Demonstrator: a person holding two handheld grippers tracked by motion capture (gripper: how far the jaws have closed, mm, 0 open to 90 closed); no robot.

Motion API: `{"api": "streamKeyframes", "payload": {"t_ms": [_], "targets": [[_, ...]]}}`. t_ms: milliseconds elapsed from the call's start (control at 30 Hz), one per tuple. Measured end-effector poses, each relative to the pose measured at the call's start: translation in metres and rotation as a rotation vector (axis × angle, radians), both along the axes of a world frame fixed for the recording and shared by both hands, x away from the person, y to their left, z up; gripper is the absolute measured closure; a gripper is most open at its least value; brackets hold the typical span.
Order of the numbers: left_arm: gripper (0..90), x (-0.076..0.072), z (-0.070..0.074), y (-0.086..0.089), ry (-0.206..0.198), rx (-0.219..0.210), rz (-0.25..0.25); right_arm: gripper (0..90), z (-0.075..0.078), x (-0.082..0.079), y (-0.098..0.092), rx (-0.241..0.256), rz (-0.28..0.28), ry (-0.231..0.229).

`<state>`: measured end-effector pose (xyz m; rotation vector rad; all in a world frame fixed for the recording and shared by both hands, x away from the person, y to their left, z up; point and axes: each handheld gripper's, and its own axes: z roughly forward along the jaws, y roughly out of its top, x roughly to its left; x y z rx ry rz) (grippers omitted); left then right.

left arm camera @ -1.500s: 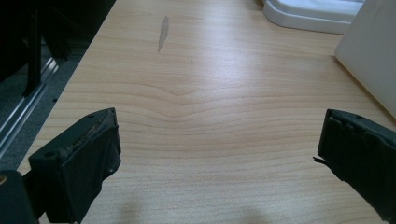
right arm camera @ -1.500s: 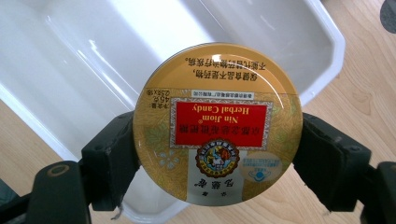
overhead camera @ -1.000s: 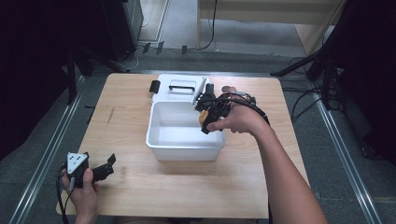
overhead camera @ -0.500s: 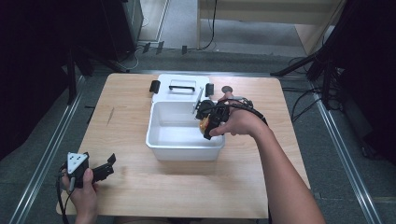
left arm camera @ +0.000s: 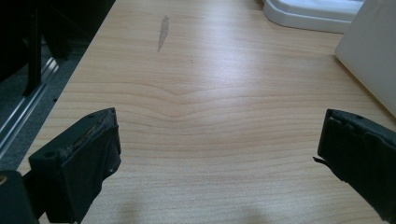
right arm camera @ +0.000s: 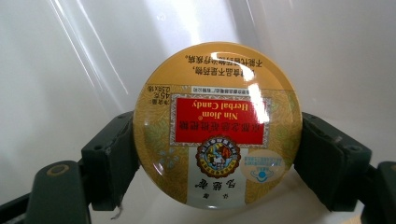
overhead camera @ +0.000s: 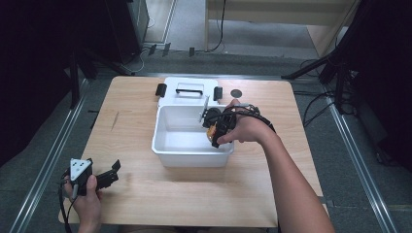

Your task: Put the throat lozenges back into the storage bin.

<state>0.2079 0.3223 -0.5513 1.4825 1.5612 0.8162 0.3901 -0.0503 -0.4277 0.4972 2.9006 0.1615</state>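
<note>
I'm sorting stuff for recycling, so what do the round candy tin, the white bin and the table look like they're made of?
Candy tin: probably printed metal with a glossy lacquer; bright glare streaks its gold lid, clamped in the right tool.
White bin: seemingly moulded plastic, smooth and semi-glossy, with soft reflections on its walls.
Table: wood or wood-look laminate, matte, with visible grain lines; which one can't be told.

Bare table (overhead camera: 145,141) left of white bin (overhead camera: 192,158), lid (overhead camera: 187,90) touching behind

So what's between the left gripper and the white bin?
Only bare wooden table between the open left gripper and the white bin, as the left gripper view shows.
</note>
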Motion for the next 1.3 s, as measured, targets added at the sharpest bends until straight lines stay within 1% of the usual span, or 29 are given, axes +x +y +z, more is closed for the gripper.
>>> {"api": "streamKeyframes", "payload": {"t_ms": [100, 200, 367, 500, 600, 733, 767, 1033, 1300], "targets": [[0.0, 0.0, 0.0, 0.0, 0.0, 0.001, 0.0, 20.5, -0.003, 0.001, 0.001, -0.011, 0.01, 0.002], [0.0, 0.0, 0.0, 0.0, 0.001, 0.001, -0.001, 20.5, -0.006, 0.001, 0.003, -0.021, 0.0, 0.006], [0.0, 0.0, 0.0, 0.0, 0.001, 0.0, 0.002, 20.5, -0.008, 0.002, 0.005, -0.037, 0.008, 0.0], [0.0, 0.0, 0.0, 0.0, 0.002, 0.0, 0.002, 20.5, -0.01, 0.003, 0.008, -0.059, 0.017, 0.0], [0.0, 0.0, 0.0, 0.0, 0.002, 0.0, 0.002, 20.5, -0.012, 0.002, 0.01, -0.081, 0.013, 0.0], [0.0, 0.0, 0.0, 0.0, 0.002, 0.0, 0.002, 20.4, -0.014, 0.002, 0.012, -0.096, 0.021, 0.003], [0.0, 0.0, 0.0, 0.0, 0.002, 0.0, 0.002, 20.4, -0.014, 0.002, 0.013, -0.1, 0.014, 0.003], [0.0, 0.0, 0.0, 0.0, 0.003, -0.003, 0.001, 20.2, -0.015, 0.003, 0.014, -0.111, 0.019, 0.0], [0.0, 0.0, 0.0, 0.0, 0.004, -0.002, 0.001, 19.6, -0.016, 0.001, 0.013, -0.109, 0.021, 0.002]]}}
